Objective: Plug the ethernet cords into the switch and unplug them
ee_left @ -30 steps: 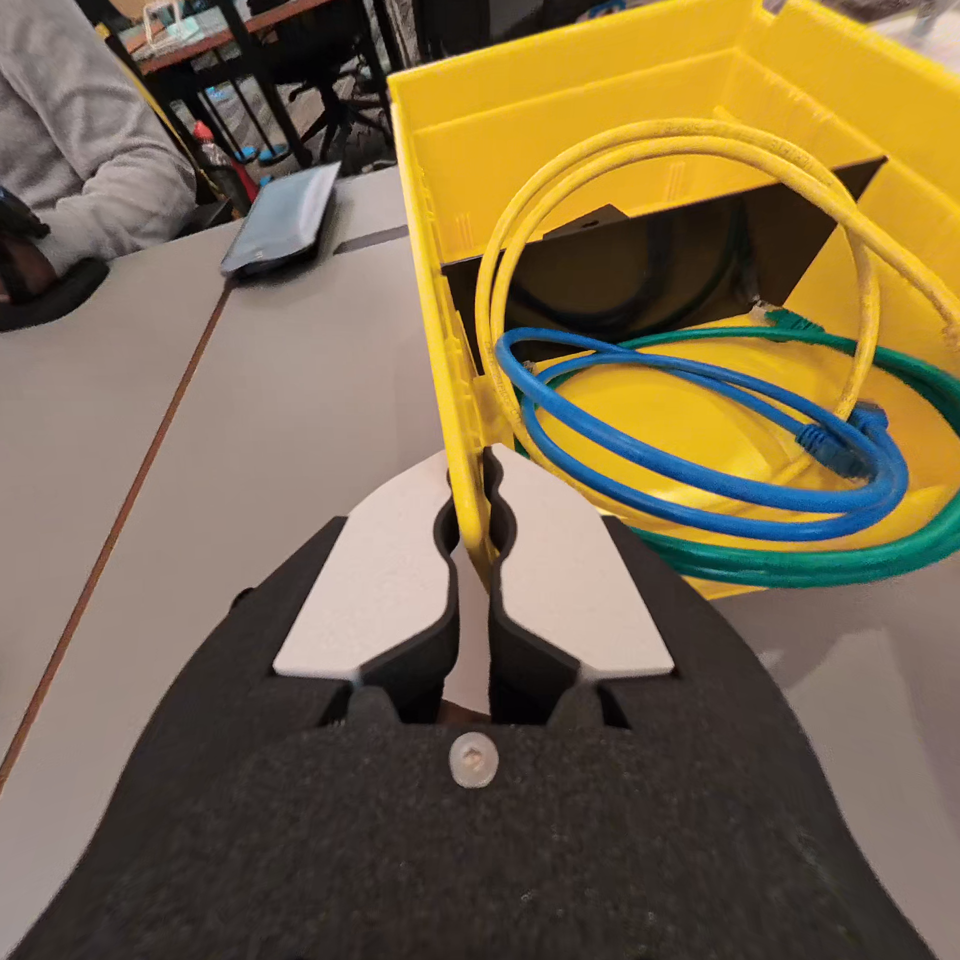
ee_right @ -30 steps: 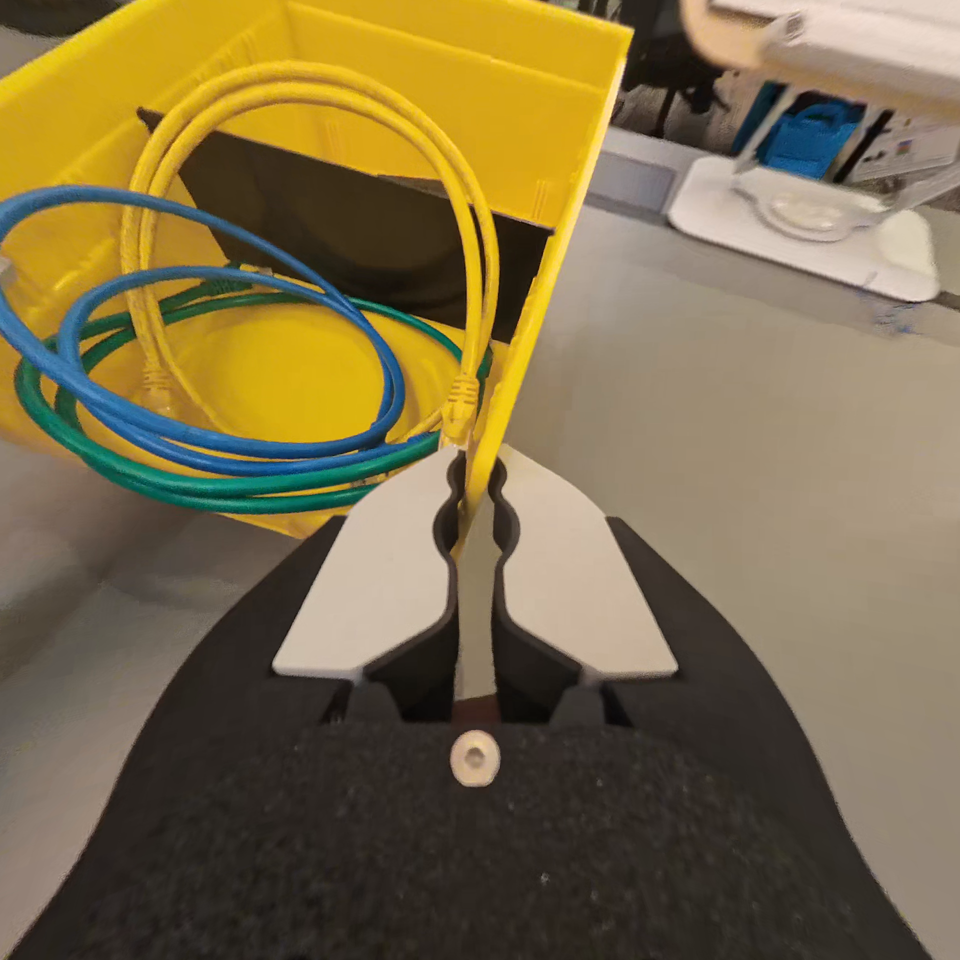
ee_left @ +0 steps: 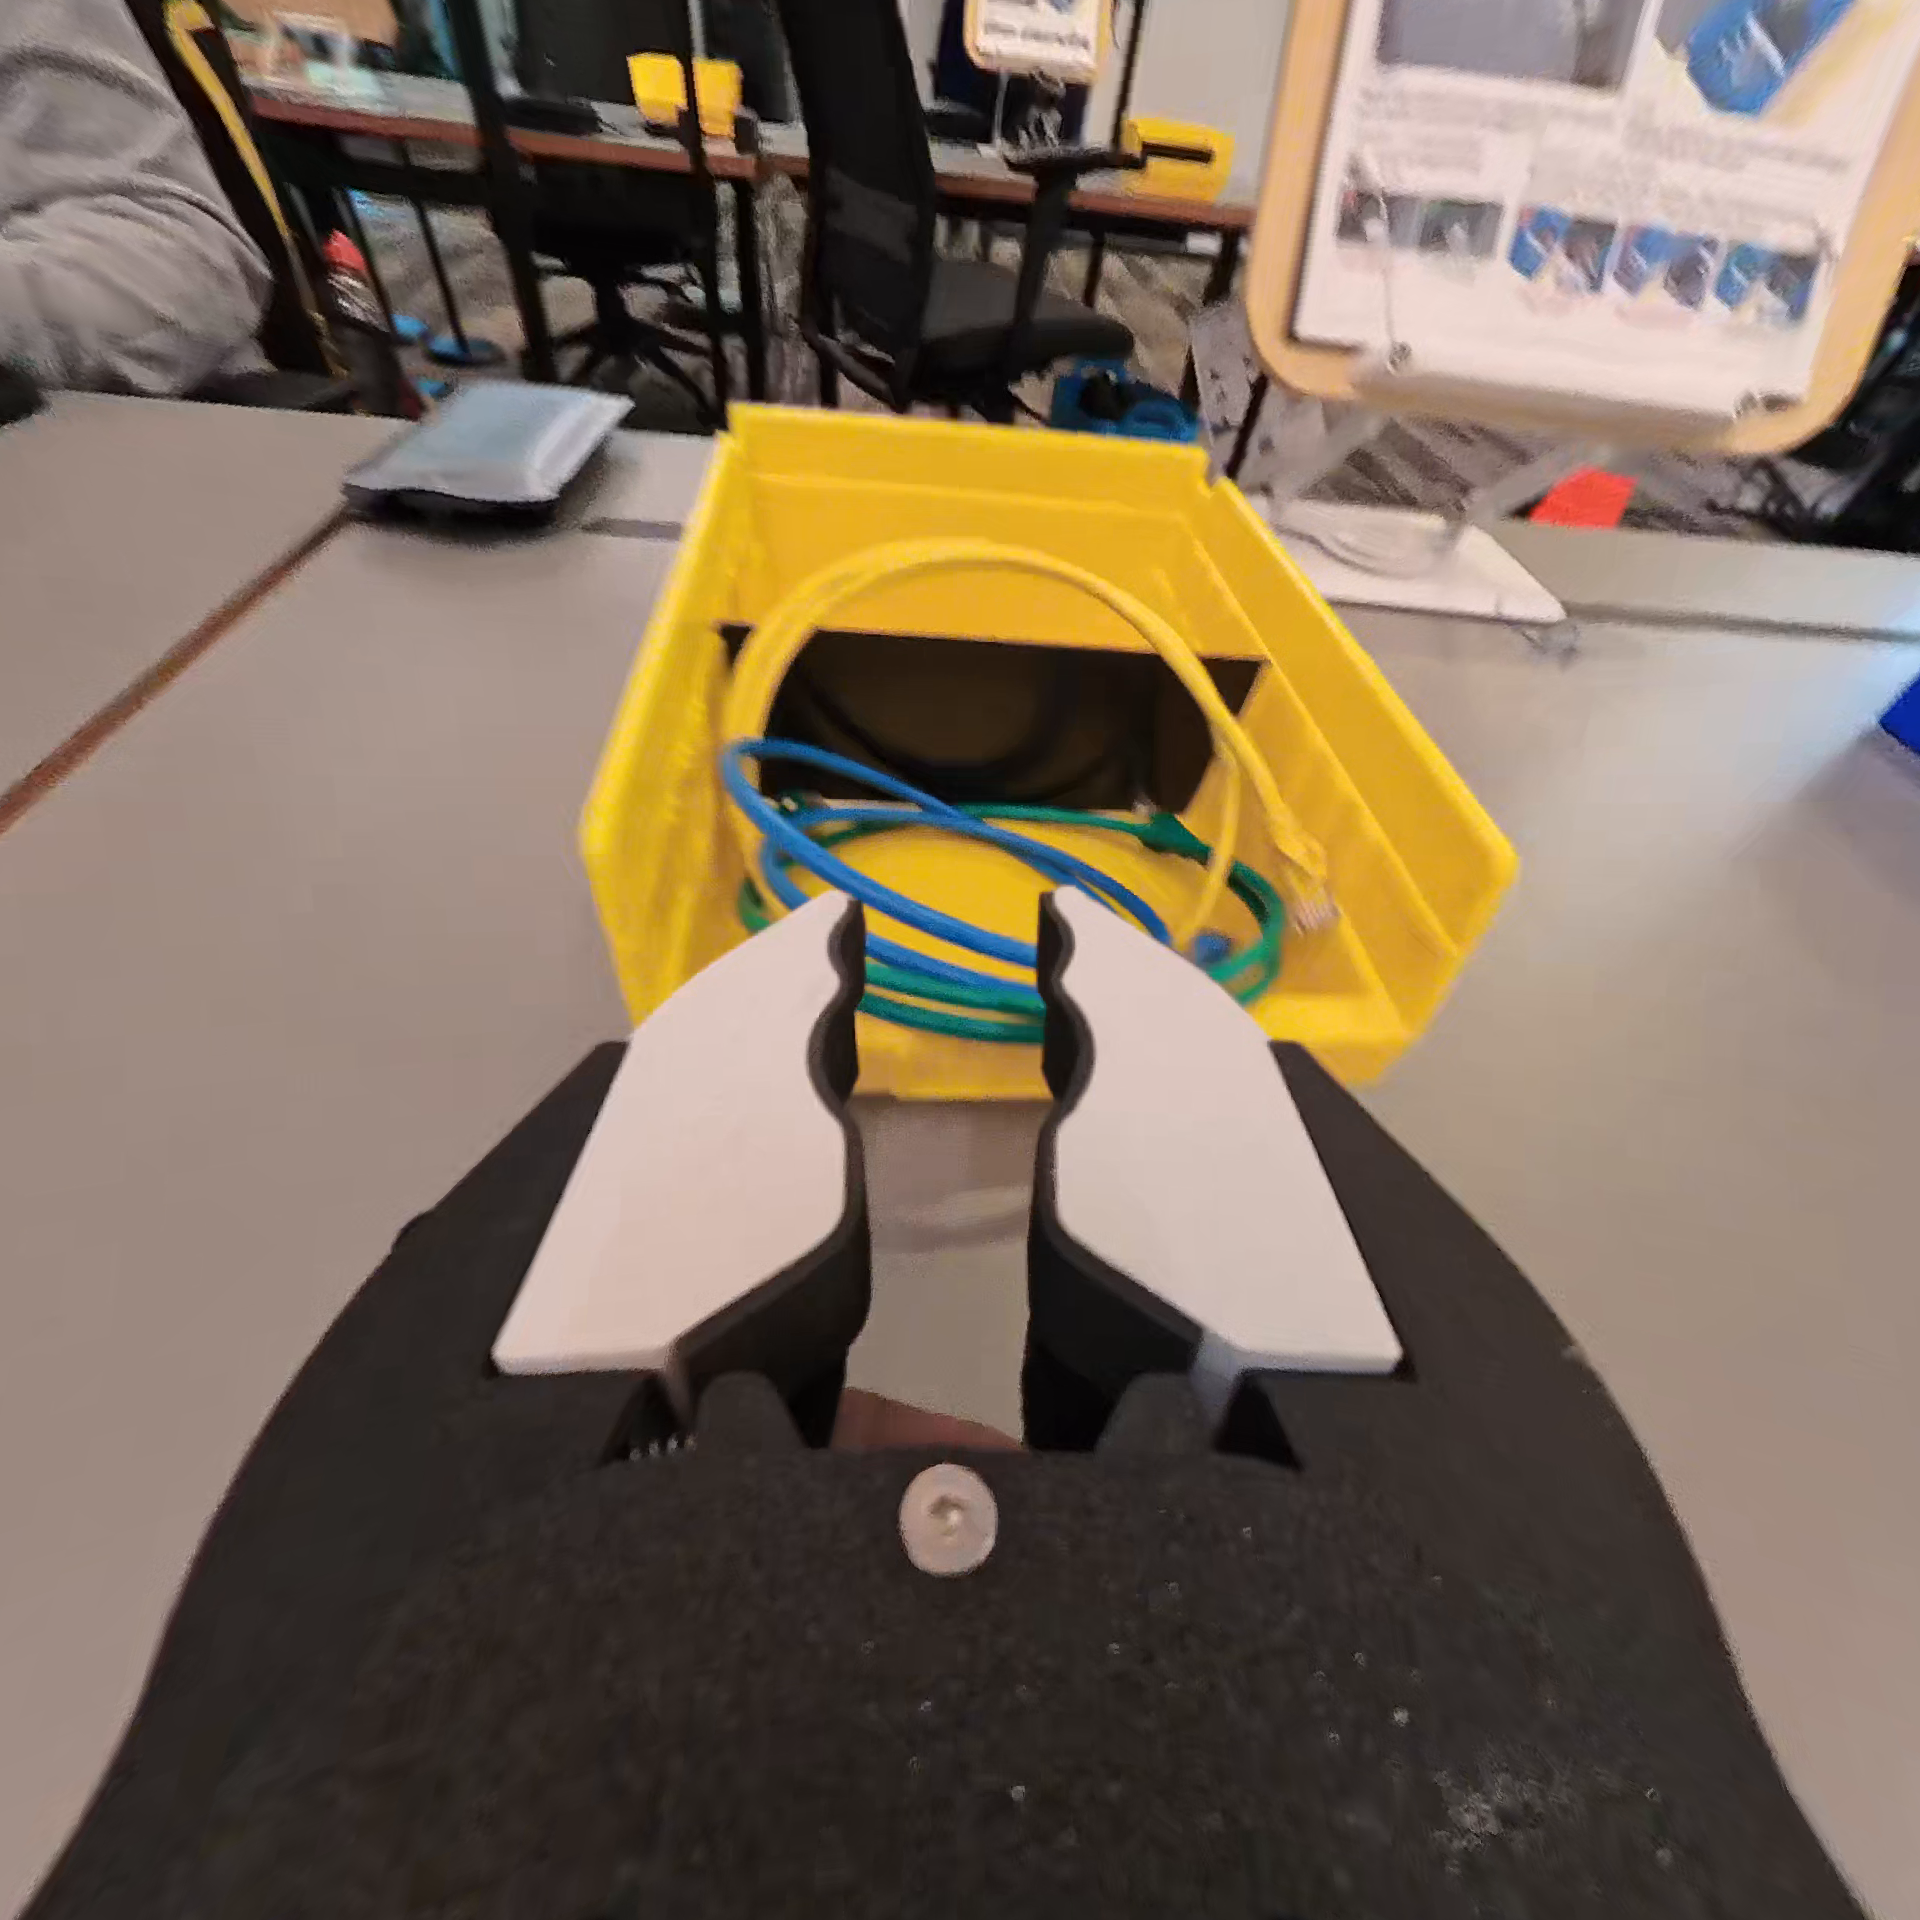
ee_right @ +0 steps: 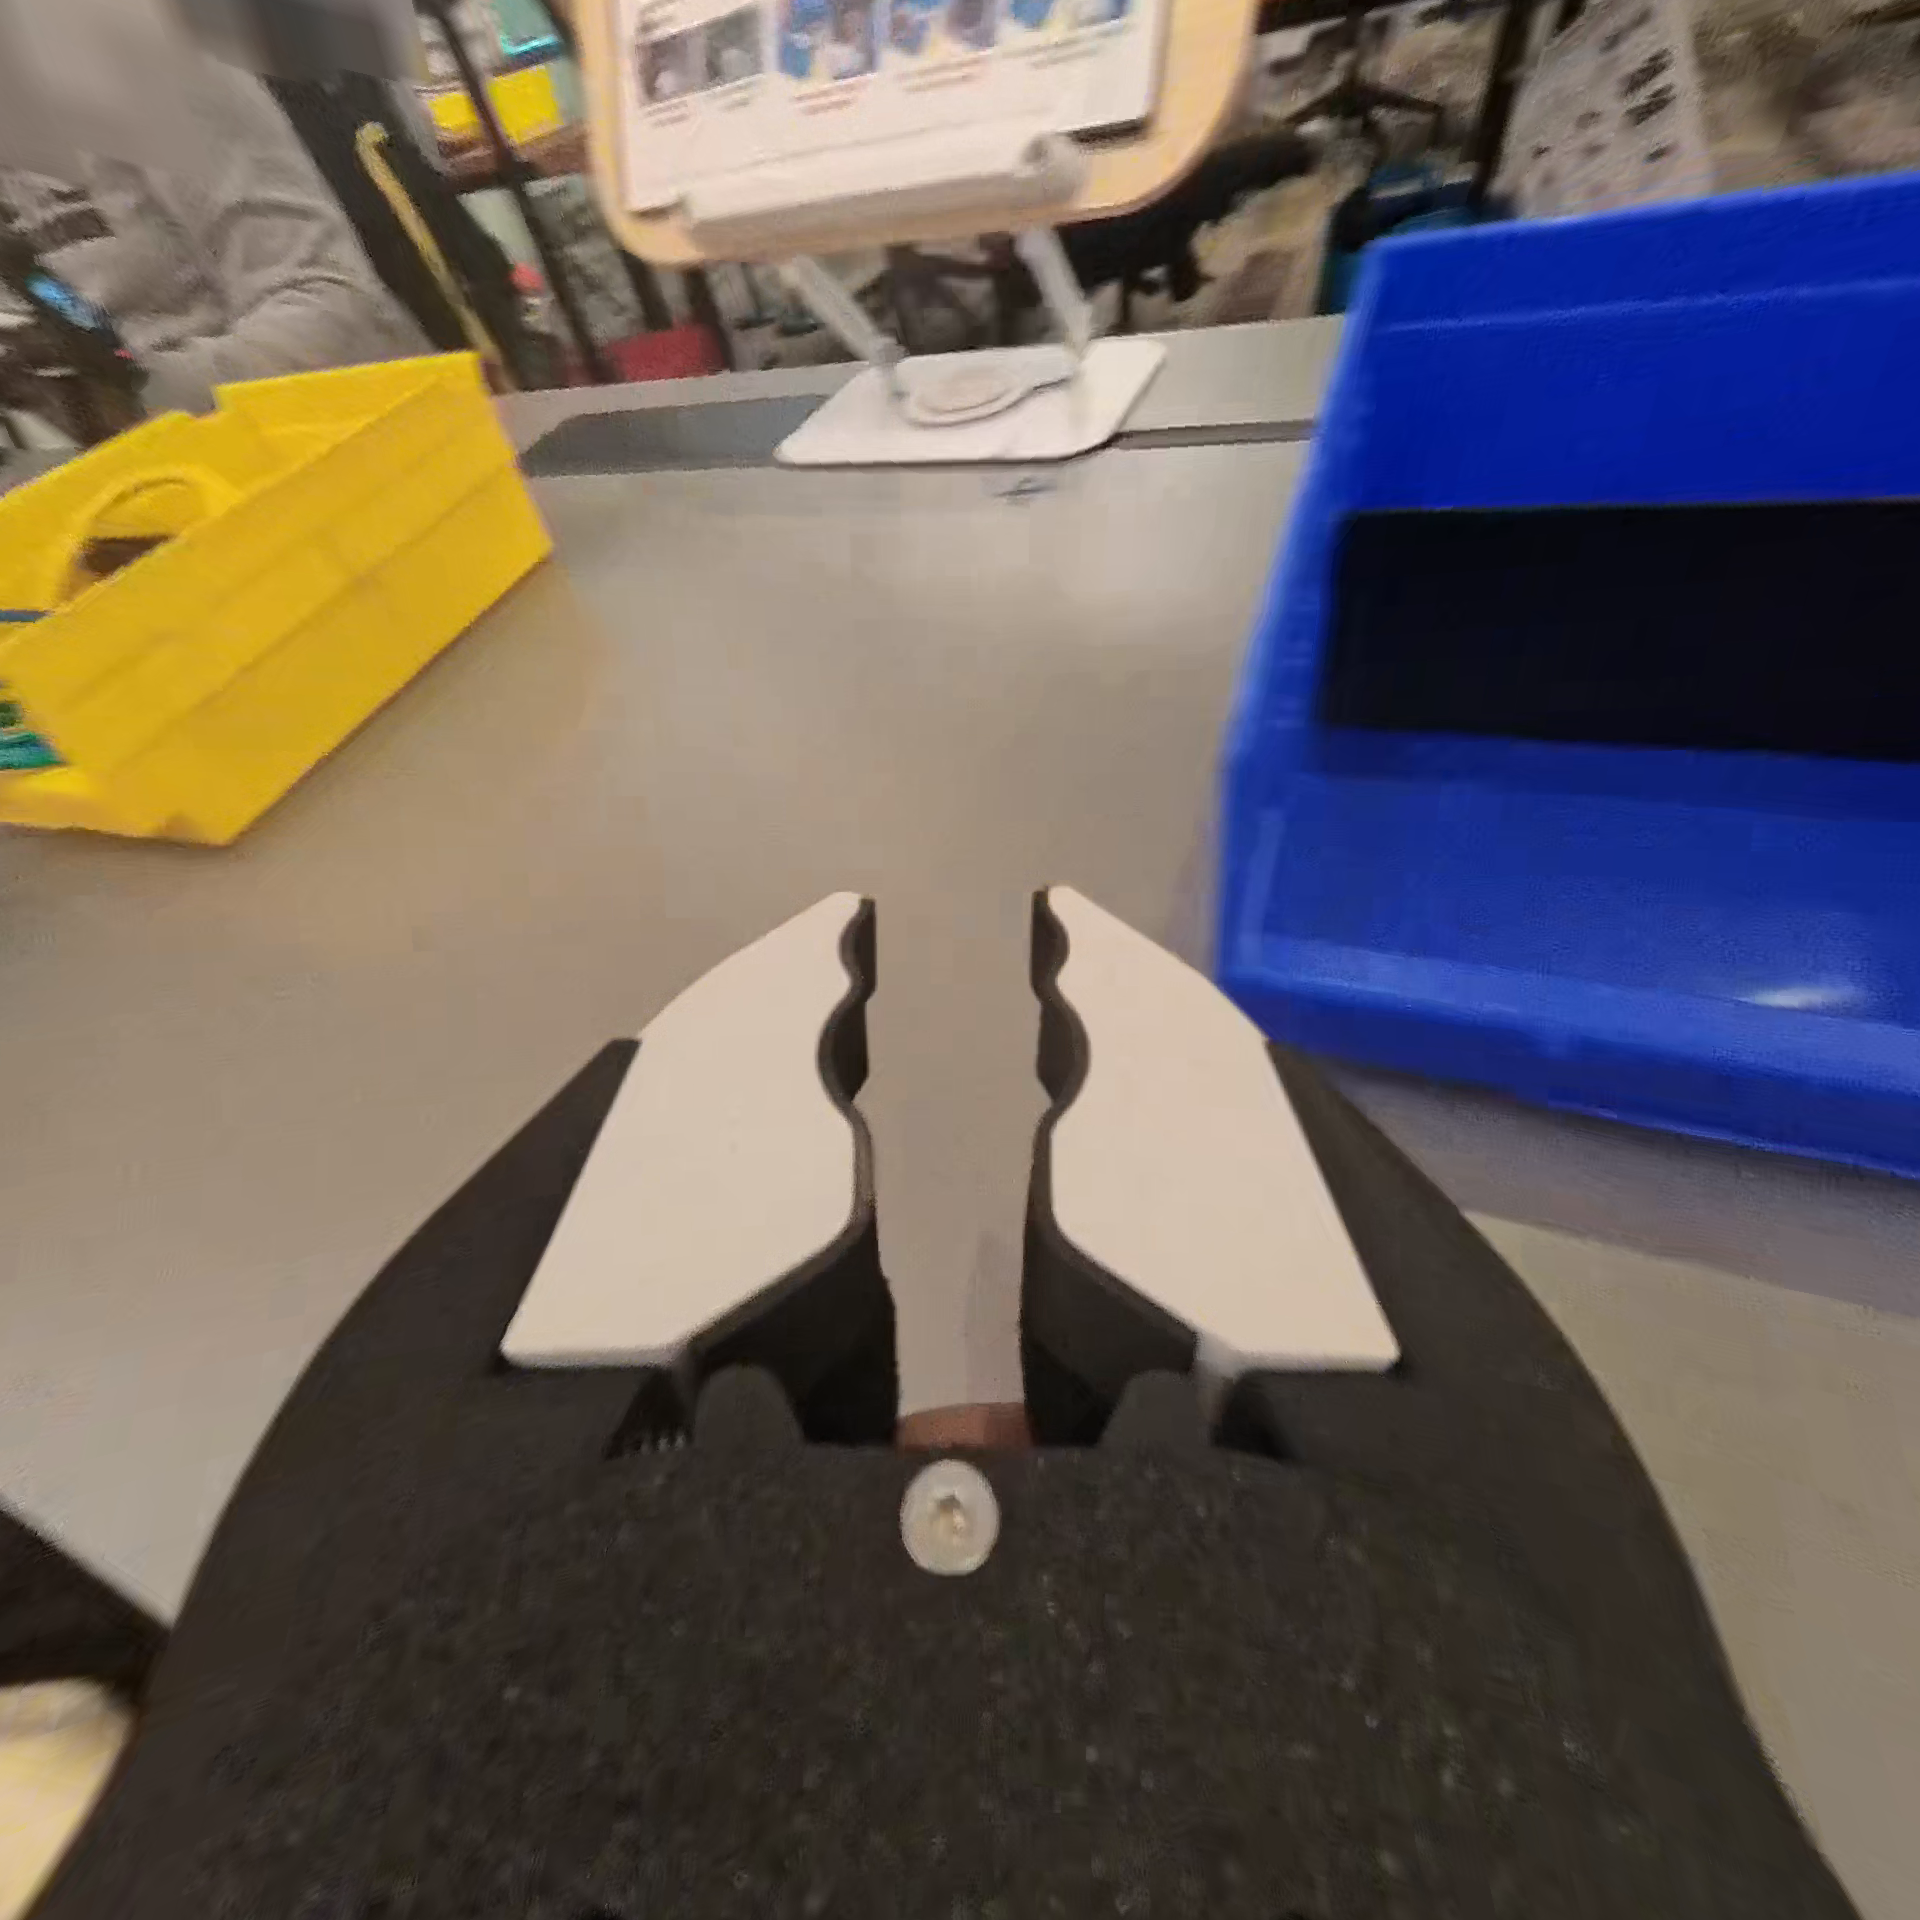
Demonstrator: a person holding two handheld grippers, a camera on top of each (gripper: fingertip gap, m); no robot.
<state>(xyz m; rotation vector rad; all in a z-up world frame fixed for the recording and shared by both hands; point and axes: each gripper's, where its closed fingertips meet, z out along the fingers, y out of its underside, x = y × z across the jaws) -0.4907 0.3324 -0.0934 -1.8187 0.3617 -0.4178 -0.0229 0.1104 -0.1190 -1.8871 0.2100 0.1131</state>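
Both our tongs, left (ee_left: 945,914) and right (ee_right: 951,904), gape empty; the limp yellow cord (ee_left: 1236,748) seems best pinched at its stiff plug (ee_left: 1304,873).

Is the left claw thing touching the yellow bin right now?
Apart. In the left wrist view the left gripper hangs open short of the yellow bin, with bare grey table showing between its fingers and the bin's front wall.

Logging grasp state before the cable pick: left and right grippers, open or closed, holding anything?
Left gripper: open, holding nothing, aimed at the yellow bin of ethernet cords.
Right gripper: open, holding nothing, over bare table.
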